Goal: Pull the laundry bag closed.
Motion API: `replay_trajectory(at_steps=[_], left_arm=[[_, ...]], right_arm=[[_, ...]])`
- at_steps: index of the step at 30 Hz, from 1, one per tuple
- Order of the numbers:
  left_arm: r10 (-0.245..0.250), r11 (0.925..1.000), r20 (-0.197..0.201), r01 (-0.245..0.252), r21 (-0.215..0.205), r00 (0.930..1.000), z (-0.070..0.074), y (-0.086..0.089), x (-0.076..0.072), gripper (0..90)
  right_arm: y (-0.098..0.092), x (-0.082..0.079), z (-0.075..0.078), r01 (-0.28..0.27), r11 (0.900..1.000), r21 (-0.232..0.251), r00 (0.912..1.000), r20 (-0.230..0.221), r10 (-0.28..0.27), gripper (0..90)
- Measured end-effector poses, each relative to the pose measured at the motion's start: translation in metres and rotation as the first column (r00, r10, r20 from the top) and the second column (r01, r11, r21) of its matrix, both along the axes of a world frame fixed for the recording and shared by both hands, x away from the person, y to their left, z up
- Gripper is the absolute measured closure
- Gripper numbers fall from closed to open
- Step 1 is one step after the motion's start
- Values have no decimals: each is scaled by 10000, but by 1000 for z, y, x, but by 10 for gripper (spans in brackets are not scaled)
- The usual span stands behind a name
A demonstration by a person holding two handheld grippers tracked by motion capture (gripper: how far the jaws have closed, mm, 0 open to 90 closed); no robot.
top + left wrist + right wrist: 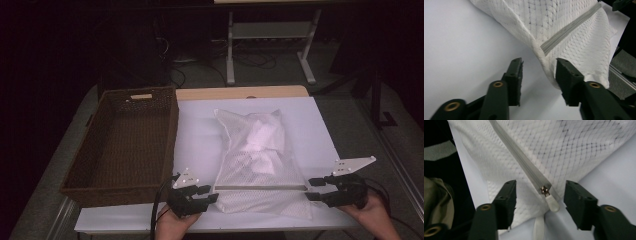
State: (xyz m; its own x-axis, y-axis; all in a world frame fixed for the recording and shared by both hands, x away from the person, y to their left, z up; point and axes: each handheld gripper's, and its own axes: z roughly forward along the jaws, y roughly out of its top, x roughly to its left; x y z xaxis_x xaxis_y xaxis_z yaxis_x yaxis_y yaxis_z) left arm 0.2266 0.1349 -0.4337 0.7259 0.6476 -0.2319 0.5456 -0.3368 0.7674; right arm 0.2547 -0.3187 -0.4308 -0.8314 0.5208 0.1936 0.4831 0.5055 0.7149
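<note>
The white mesh zip bag (260, 160) lies closed beside the brown wicker basket (125, 145) (stowing remains). The left gripper (539, 72) and right gripper (540, 195) stand open, holding nothing, at the bag's zipper ends.

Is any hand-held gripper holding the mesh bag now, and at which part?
Nothing is held. Both hand-held grippers, left and right, stand open at the mesh bag's zipper ends.

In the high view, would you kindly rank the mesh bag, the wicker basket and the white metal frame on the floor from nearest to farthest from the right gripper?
From the right gripper:
1. Mesh bag, right beside its jaws, toward the table's middle.
2. Wicker basket, across the table at the left.
3. White metal frame, on the floor beyond the table's far edge.
</note>
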Motion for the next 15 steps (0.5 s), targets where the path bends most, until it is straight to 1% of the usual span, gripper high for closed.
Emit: replay_trajectory(at_steps=[2, 4, 5, 9, 12, 15], left_arm=[[91, 10000, 64, -90, -12, 9999, -1, 1, 0, 481], [161, 9999, 162, -162, 17, 9997, -2, 1, 0, 432], [178, 9998, 255, -179, 44, 9995, -2, 2, -1, 415], [317, 9995, 617, -319, 19, 9976, -4, 4, -6, 369], [314, 9993, 769, -327, 153, 9965, -4, 6, -8, 341], [245, 9994, 925, -266, 220, 9954, -3, 7, -10, 331]], right_arm=[[2, 3, 1, 114, 9999, 20, 9999, -102, -114, 367], [5, 4, 2, 194, 9998, -76, 9998, -3, -194, 335], [7, 5, 3, 256, 9997, -46, 9997, -42, -256, 323], [13, 6, 2, 357, 9993, -71, 9994, -33, -357, 281], [16, 5, -1, 442, 9988, -224, 9990, -8, -443, 267], [17, 3, -2, 577, 9979, -280, 9983, 8, -577, 261]])
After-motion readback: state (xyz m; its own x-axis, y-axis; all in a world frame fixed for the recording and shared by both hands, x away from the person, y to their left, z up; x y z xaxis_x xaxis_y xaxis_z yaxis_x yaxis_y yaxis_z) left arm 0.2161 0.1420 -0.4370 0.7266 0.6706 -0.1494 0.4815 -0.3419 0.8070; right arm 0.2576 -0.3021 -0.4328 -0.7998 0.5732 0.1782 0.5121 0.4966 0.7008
